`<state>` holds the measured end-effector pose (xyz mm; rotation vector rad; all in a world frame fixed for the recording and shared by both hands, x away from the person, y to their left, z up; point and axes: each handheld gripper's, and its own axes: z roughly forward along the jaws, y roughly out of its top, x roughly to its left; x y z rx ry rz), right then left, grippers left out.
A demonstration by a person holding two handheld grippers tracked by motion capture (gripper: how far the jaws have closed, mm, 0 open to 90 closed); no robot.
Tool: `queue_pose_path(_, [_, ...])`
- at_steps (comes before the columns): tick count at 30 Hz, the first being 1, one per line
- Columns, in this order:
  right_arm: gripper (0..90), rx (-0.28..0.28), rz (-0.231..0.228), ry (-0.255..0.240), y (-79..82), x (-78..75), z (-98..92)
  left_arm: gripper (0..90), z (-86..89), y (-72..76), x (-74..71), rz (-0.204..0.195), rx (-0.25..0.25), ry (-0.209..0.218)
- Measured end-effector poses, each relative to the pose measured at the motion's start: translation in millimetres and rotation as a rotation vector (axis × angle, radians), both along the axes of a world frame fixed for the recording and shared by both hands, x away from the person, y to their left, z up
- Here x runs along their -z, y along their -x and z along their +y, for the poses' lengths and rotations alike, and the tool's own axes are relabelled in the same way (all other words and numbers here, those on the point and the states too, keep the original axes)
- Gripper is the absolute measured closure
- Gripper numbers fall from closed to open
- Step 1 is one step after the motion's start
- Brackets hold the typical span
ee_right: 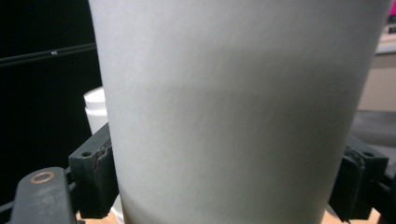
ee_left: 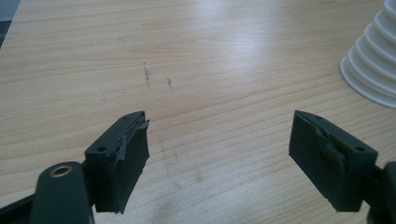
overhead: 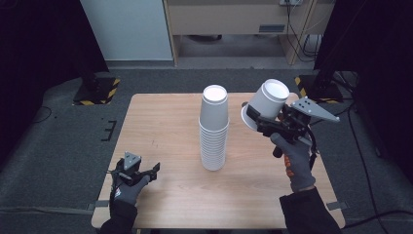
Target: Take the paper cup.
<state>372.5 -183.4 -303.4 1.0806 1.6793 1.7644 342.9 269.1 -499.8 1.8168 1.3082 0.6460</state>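
The work in hand looks like stacking white paper cups, and it seems well advanced. One tall stack of upside-down cups (overhead: 214,129) stands near the middle of the wooden table (overhead: 165,195); roughly a dozen rims can be made out, though the exact count cannot be read. One more white paper cup (overhead: 266,103) is in the air to the right of the stack, tilted, base up and away from the person, clamped across its wall by the right gripper (overhead: 263,121). In the right gripper view both jaws press against the cup's sides. What is left, by this reading, is to carry that cup over the stack and lower it on top. The left gripper (overhead: 146,171) rests low at the table's near left, spread wide with nothing between its jaws. No other loose cups lie on the table.
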Motion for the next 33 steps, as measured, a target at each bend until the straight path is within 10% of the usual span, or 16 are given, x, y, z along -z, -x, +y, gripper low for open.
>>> queue_pose_path(33, [15.0,0.053,0.188,-0.090,28.0,99.4,-42.5,28.6,-14.9,3.2,-5.1,-0.070,0.083,0.030])
